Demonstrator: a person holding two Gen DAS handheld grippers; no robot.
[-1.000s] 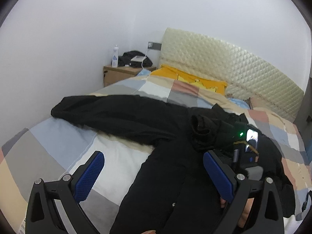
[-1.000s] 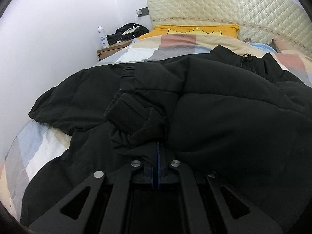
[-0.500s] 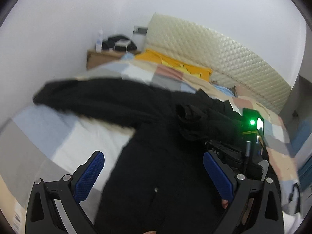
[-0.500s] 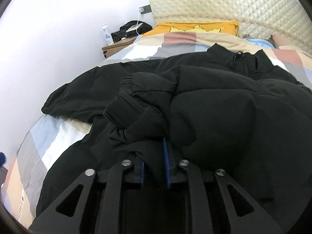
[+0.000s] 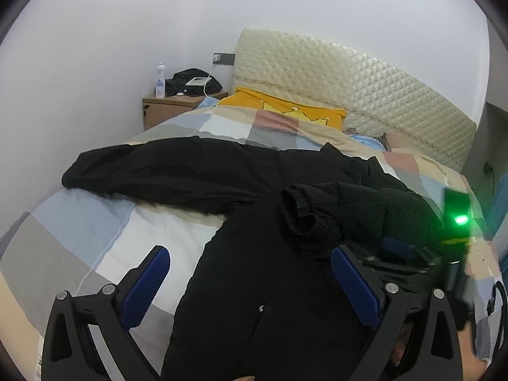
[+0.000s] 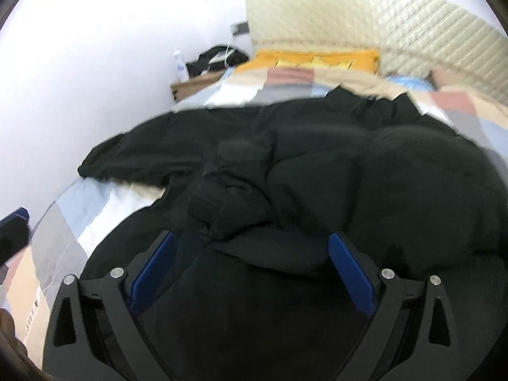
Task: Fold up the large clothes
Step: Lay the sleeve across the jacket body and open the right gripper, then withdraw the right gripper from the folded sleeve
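Note:
A large black padded jacket (image 5: pixel 260 270) lies spread on the bed, one sleeve (image 5: pixel 152 171) stretched out to the left. The other sleeve is folded over the body, its cuff (image 5: pixel 298 212) bunched on top; the cuff also shows in the right wrist view (image 6: pixel 228 197). My left gripper (image 5: pixel 250 273) is open and empty above the jacket's front. My right gripper (image 6: pixel 250 260) is open just behind the folded cuff, holding nothing; it shows at the right of the left wrist view (image 5: pixel 409 254) with a green light.
The bed has a patchwork quilt (image 5: pixel 95 231), a yellow pillow (image 5: pixel 285 111) and a padded cream headboard (image 5: pixel 349 79). A wooden nightstand (image 5: pixel 168 108) with a bottle and dark items stands at the back left by the white wall.
My right gripper has opened and let go of the sleeve cuff, which now rests on the jacket body, and has drawn back a little. My left gripper stayed open while its view shifted.

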